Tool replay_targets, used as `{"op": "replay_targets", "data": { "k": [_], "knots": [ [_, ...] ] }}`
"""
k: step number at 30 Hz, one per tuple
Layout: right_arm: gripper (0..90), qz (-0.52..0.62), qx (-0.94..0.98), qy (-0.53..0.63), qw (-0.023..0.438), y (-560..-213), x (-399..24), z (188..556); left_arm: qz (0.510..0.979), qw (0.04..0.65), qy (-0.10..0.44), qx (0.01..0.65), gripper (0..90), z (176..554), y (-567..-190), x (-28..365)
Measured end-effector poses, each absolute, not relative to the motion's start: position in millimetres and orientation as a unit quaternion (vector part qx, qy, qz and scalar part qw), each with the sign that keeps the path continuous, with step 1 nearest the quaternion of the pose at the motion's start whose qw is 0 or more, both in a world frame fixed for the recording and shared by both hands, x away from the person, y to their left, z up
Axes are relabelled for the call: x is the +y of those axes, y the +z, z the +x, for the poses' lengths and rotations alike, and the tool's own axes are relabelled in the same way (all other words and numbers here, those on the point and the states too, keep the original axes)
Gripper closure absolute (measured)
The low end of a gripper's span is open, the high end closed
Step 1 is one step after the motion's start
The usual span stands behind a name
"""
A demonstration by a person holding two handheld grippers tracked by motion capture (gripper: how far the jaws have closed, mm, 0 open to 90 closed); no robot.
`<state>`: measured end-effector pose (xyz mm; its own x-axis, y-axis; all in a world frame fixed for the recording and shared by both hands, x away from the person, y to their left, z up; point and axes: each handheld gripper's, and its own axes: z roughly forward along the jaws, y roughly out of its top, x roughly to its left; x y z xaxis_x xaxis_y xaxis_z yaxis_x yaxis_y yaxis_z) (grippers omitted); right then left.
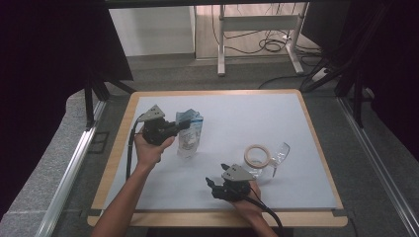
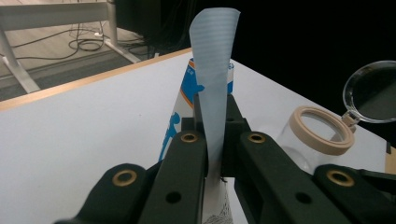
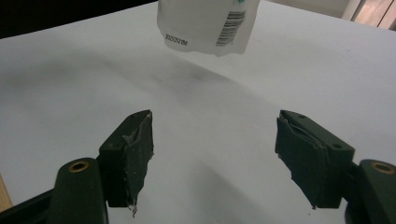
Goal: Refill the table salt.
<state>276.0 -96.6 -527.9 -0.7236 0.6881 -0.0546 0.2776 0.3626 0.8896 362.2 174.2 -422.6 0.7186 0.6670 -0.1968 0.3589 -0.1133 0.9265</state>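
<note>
Thin plastic film pouch (image 1: 190,134), blue-and-white print, barcode on the lower back, is what's in hand. Near to far:

Right gripper (image 1: 213,183) sits low at the near edge of the table (image 1: 316,163), jaws spread, nothing between the pads (image 3: 135,154); bare table surface shows through the gap in the right gripper view. It points toward the pouch bottom but is well apart from it.

Glass jar (image 1: 261,159) with a tan ring at its mouth and a hinged clear lid (image 2: 371,91) flipped open lies just beyond the right gripper, to the right of the pouch. Not touched by either gripper.

Left gripper (image 1: 184,126) is clamped on the pouch's top edge. In the left gripper view the pale blue seal strip (image 2: 212,70) stands up between the closed jaws, and the pouch body hangs below them. From the high view the pouch stands roughly upright, left of table centre; can't tell if its bottom rests on the table or hangs just off it.

Handling, my read:
- Light, floppy, no stiffness of its own; it will swing and fold from 1 grip point.
- Film looks slick; grip on the flat sealed strip, not the bulging body.
- 2nd hold: opposite corner of the top seal or the bottom hem.
- Contents unknown; squeezing the body is a risk.
- Jar is glass, fragile, may roll.
</note>
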Motion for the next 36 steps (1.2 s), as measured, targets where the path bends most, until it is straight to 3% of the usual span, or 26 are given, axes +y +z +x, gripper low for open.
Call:
{"op": "replay_targets", "data": {
  "k": [20,36],
  "knots": [
    [27.9,0.306,0.802,0.455,0.236,-529.2,-89.9,282.2,0.739,0.575,0.115,0.332,90.0,339.9,-416.8,149.7],
    [25.0,0.29,0.815,0.41,0.288,-534.7,-79.9,287.4,0.747,0.581,0.087,0.312,90.0,311.0,-401.1,125.8]
  ]
}}
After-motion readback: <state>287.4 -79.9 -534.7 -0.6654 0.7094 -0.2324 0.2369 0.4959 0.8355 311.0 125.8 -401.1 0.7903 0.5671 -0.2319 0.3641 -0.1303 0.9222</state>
